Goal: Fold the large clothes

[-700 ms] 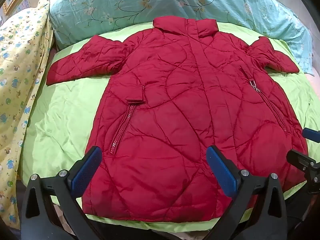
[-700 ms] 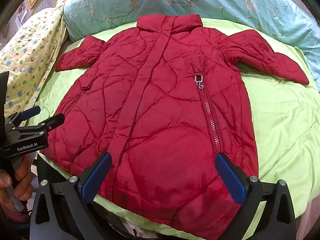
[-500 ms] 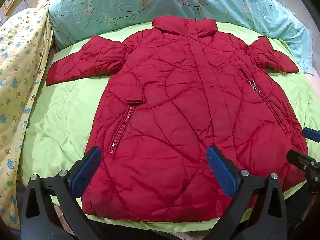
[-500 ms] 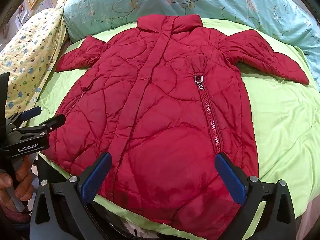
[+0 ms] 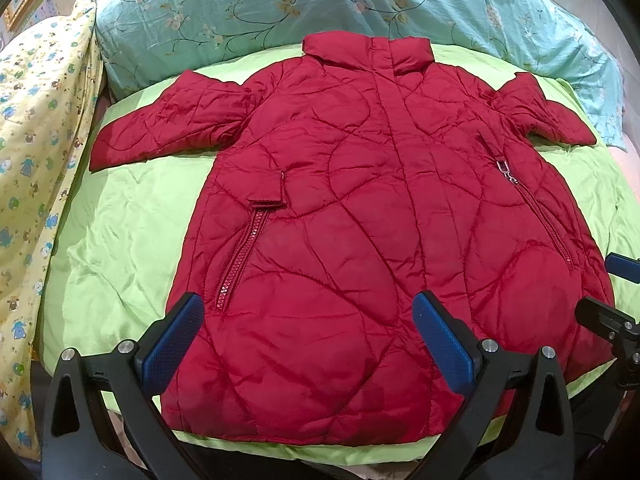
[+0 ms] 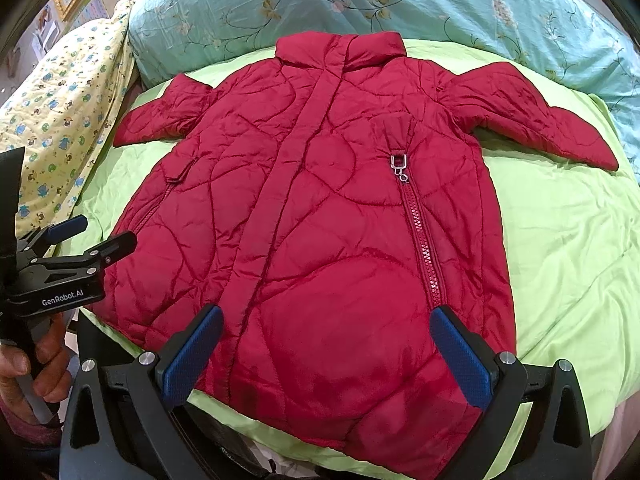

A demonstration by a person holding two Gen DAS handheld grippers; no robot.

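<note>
A red quilted coat (image 5: 360,220) lies flat and front-up on a green sheet, collar at the far end, both sleeves spread out; it also shows in the right wrist view (image 6: 320,220). My left gripper (image 5: 308,340) is open and empty, held above the coat's hem on its left half. My right gripper (image 6: 326,354) is open and empty, above the hem on the right half. The left gripper shows in the right wrist view (image 6: 86,240), and the right gripper at the left wrist view's right edge (image 5: 612,292).
The green sheet (image 5: 132,232) covers the bed. A teal floral quilt (image 5: 240,12) lies bunched behind the collar. A yellow patterned blanket (image 5: 36,140) lies along the left side. The bed's near edge runs just under the hem.
</note>
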